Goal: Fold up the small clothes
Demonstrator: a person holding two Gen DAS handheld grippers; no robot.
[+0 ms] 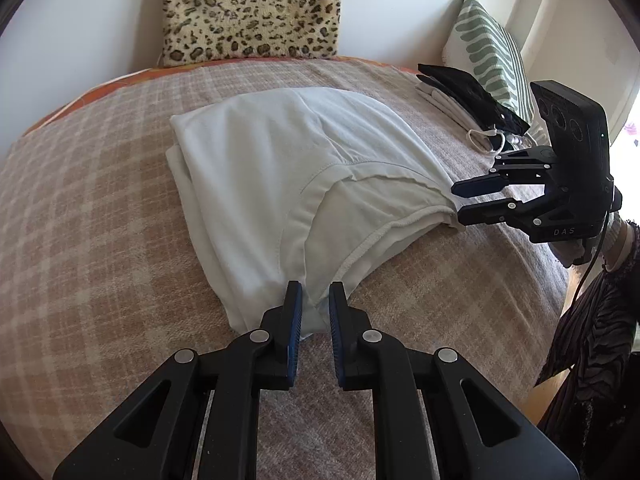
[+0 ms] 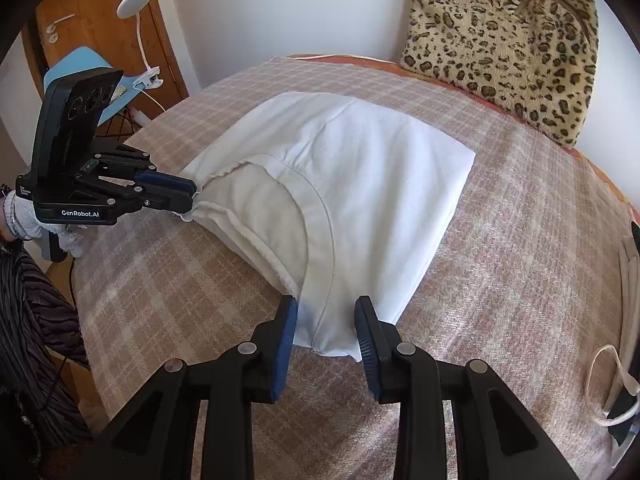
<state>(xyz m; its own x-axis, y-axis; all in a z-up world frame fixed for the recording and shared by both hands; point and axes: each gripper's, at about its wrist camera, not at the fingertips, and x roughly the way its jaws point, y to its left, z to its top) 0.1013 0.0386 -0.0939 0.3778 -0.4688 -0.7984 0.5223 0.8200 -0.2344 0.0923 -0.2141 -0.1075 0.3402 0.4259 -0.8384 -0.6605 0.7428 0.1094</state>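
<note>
On plaid blanket, white underwear (waistband clawward)

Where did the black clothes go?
The black clothes lie at the bed's far right in the left wrist view, on a pale folded pile beside the green striped pillow.

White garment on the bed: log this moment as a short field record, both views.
garment: white underwear, laid on the plaid blanket
left hand-held gripper: at the garment's corner, fabric between its fingers, gap visible
right hand-held gripper: open, straddling another corner
behind: leopard-print cushion against the wall
aside: folded clothes pile by a striped pillow
</note>
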